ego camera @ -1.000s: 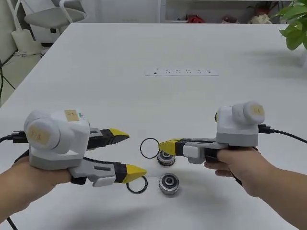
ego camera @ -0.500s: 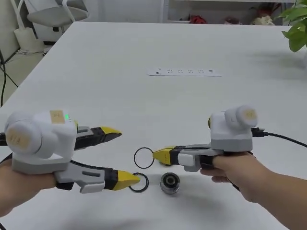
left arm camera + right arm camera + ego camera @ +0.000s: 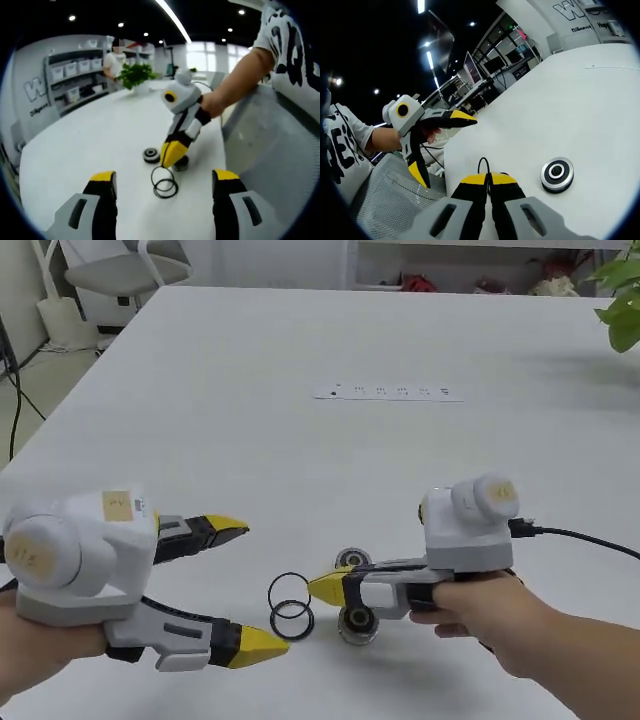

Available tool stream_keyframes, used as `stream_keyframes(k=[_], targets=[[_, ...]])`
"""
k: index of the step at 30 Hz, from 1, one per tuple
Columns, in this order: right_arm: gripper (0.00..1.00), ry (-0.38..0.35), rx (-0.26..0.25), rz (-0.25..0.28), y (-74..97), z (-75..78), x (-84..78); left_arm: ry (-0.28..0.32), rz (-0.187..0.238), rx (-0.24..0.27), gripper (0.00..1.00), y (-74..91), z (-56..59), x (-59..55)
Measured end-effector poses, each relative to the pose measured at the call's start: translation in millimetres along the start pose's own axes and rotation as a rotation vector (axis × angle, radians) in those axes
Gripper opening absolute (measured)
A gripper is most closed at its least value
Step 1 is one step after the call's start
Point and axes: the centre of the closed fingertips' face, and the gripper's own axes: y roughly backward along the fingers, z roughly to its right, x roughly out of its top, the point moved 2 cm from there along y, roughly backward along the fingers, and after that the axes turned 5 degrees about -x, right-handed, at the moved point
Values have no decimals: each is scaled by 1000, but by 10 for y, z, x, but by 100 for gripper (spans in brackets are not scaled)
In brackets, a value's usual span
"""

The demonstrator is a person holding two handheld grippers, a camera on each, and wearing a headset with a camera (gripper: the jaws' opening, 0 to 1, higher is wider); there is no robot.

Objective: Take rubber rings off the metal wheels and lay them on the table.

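My right gripper (image 3: 322, 588) is shut on a thin black rubber ring (image 3: 288, 589) that sticks out from its yellow tips, low over the white table (image 3: 330, 470). In the right gripper view the ring (image 3: 483, 164) rises from the closed tips (image 3: 487, 178). A second ring (image 3: 291, 620) lies flat just in front of it. One metal wheel (image 3: 350, 560) sits behind the right gripper and another (image 3: 357, 622) by its near side. My left gripper (image 3: 245, 587) stands open to the left of the rings, holding nothing. The left gripper view shows both rings (image 3: 164, 182) between its tips (image 3: 164, 176).
A white power strip (image 3: 388, 393) lies further back on the table. An office chair (image 3: 120, 268) stands beyond the far left corner and a plant (image 3: 625, 310) at the far right. A person (image 3: 116, 55) stands by shelves in the background.
My right gripper has drawn back toward me and lowered with the ring, bringing it close to the ring lying on the table. The left gripper has stayed open.
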Motion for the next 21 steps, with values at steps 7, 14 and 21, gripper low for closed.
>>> stream_keyframes(k=[7, 14, 21], targets=[[0, 3, 0, -30, -27, 11, -82, 19, -4, 11, 82, 26, 5, -60], [0, 4, -10, -47, -51, 33, -129, 6, -8, 9, 84, 38, -3, -136], [0, 10, -26, -56, -68, 54, -152, 6, -17, 17, 84, 37, -18, -186]])
